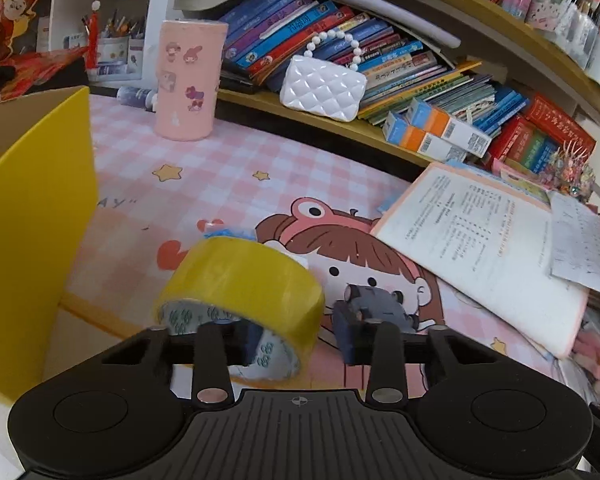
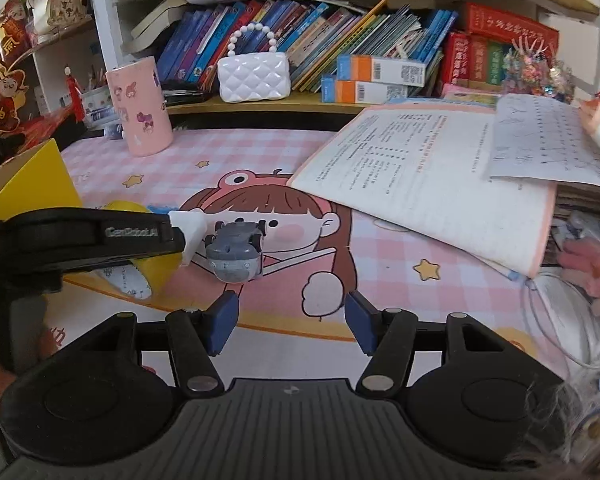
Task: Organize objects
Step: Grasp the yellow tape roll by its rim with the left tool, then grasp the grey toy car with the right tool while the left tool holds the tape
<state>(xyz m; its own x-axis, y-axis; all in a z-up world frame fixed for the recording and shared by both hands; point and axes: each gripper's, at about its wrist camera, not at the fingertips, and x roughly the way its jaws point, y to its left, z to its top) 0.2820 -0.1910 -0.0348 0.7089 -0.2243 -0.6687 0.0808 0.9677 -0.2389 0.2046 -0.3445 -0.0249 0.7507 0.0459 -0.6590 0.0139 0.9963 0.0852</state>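
Left tongs (image 1: 296,340) pinching yellow tape roll (image 1: 240,284) wall for yellow box (image 1: 36,216) at nine o'clock; right tongs (image 2: 290,326) gaping empty, lining up toy car (image 2: 236,254) at twelve.

Both wrist cameras look forward and down over the pink desk mat (image 1: 228,168) toward the far bookshelf (image 2: 340,102). Both show the grey toy car (image 2: 236,250), nearer in the left view.

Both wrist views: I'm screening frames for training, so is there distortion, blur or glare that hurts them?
Left wrist view: strong fisheye bends the bookshelf into an arc; the yellow tape roll looks slightly soft. Right wrist view: shelf straighter, edges still curved, the left gripper mildly blurred, corners dark. Lighting is even and soft in both, without harsh glare.
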